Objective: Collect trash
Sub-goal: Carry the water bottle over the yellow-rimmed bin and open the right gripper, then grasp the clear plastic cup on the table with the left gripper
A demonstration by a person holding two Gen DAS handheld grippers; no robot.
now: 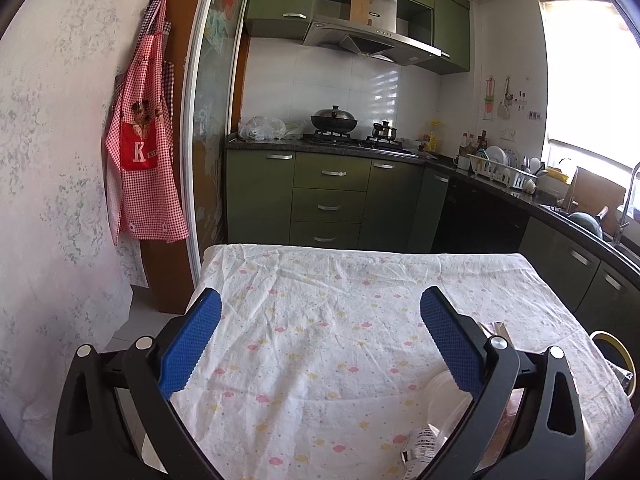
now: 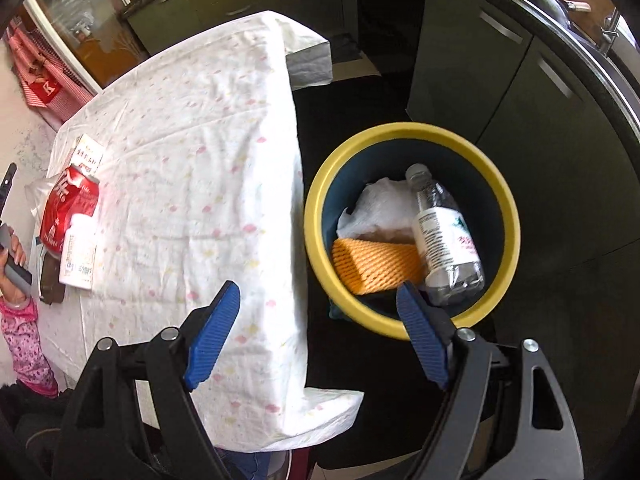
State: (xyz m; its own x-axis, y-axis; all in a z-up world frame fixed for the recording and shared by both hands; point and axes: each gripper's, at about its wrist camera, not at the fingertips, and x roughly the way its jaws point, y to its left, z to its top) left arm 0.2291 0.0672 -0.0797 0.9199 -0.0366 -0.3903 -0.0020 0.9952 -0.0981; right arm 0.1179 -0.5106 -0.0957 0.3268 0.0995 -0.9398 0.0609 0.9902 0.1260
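Right gripper (image 2: 318, 332) spread wide, empty, above gap between table edge and bin. Yellow-rimmed bin (image 2: 505, 196) just ahead, right of it: clear bottle (image 2: 444, 236), orange foam net (image 2: 376, 266), white crumpled paper (image 2: 380, 208) inside. Far left on tablecloth (image 2: 200, 140): red can (image 2: 66, 208), white pill bottle (image 2: 78, 252), small box (image 2: 89, 156). Left gripper (image 1: 320, 340) also wide, empty, over cloth; clear plastic cup (image 1: 440, 396) beside its right finger.

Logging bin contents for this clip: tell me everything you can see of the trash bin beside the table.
The trash bin is round, with a thick yellow rim and dark blue inside walls. It stands upright on dark flooring just off the table's cloth-covered edge. Inside lie a clear plastic bottle, crumpled white tissue and an orange foam net. The open right gripper hovers near its rim.
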